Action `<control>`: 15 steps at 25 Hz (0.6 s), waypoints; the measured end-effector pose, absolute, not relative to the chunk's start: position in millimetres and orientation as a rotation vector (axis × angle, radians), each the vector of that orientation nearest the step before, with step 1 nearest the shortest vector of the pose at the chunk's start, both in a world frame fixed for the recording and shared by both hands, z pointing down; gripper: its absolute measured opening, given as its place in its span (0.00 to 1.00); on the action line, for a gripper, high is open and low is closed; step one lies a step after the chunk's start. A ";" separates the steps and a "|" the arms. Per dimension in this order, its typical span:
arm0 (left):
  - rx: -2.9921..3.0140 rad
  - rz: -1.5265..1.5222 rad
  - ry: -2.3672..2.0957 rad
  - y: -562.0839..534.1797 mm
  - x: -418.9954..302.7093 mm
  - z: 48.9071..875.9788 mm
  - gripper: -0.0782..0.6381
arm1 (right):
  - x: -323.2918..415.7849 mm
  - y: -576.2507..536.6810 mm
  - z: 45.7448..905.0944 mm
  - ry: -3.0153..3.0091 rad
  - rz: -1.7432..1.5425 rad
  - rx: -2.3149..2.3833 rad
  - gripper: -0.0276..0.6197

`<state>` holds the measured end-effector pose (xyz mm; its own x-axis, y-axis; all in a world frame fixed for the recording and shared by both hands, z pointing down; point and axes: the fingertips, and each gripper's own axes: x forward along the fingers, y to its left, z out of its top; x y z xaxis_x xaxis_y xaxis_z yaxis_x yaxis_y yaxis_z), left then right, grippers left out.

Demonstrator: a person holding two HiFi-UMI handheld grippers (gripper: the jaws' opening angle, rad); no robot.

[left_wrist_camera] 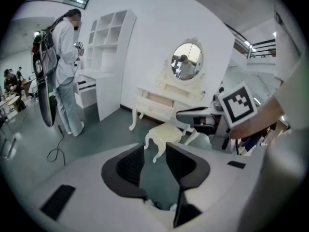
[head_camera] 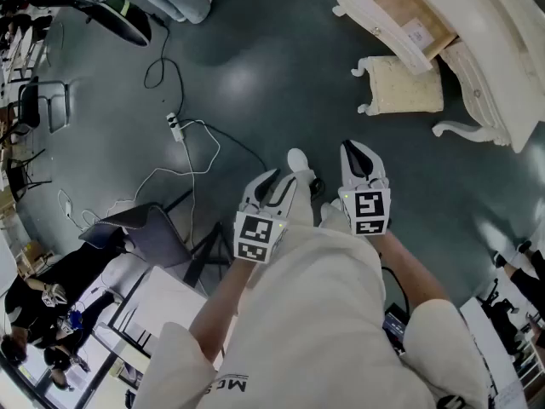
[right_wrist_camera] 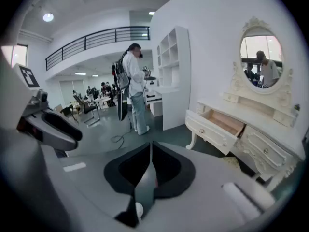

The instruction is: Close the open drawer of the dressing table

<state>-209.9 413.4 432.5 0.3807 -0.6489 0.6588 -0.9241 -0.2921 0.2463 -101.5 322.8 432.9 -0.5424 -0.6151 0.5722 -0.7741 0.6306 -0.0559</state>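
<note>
Bare floor [head_camera: 281, 83] reaches the open drawer [head_camera: 407, 14]; a stool [head_camera: 404, 86] stands near.

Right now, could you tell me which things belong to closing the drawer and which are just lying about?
Job: drawer, open; dressing table; left gripper, open; right gripper, shut.
Lying about: stool; power strip; shelf unit.

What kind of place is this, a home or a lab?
Probably a big open lab or studio hall, not a home: a dressing table staged against a bare wall, a mezzanine railing overhead, loose cables across the grey floor.
</note>
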 end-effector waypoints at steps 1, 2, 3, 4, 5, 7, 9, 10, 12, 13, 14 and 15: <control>2.073 0.564 -1.360 421.4 -195.5 416.1 0.29 | -92.8 341.7 414.7 -2.374 0.426 1.106 0.07; 2.100 0.535 -1.373 429.8 -181.2 400.2 0.26 | -83.2 360.1 397.5 -2.404 0.435 1.127 0.07; 2.121 0.502 -1.389 438.7 -167.0 385.1 0.22 | -72.2 377.6 382.2 -2.429 0.439 1.152 0.06; 2.136 0.466 -1.408 448.2 -153.1 371.4 0.18 | -59.3 394.2 369.4 -2.449 0.439 1.183 0.06; 2.139 0.431 -1.426 459.2 -139.8 359.7 0.15 | -45.1 410.6 359.2 -2.464 0.437 1.218 0.06; 2.128 0.376 -1.448 490.0 -114.7 342.1 0.13 | -17.8 447.9 344.5 -2.483 0.444 1.280 0.06; 2.123 0.347 -1.451 525.9 -89.9 331.6 0.13 | 6.7 488.3 336.7 -2.492 0.473 1.318 0.06; 2.127 0.340 -1.445 542.1 -77.7 328.4 0.13 | 18.7 507.0 334.6 -2.496 0.496 1.335 0.06; 2.150 0.341 -1.418 573.0 -55.1 325.1 0.12 | 40.7 544.4 332.5 -2.494 0.540 1.365 0.06; 2.164 0.352 -1.399 587.3 -45.3 325.6 0.12 | 49.5 562.0 331.4 -2.490 0.549 1.374 0.06; 2.177 0.366 -1.378 599.7 -36.4 327.4 0.12 | 57.2 577.5 329.9 -2.486 0.546 1.382 0.06; 2.190 0.381 -1.358 610.0 -28.2 329.8 0.12 | 64.0 590.5 328.4 -2.481 0.538 1.391 0.06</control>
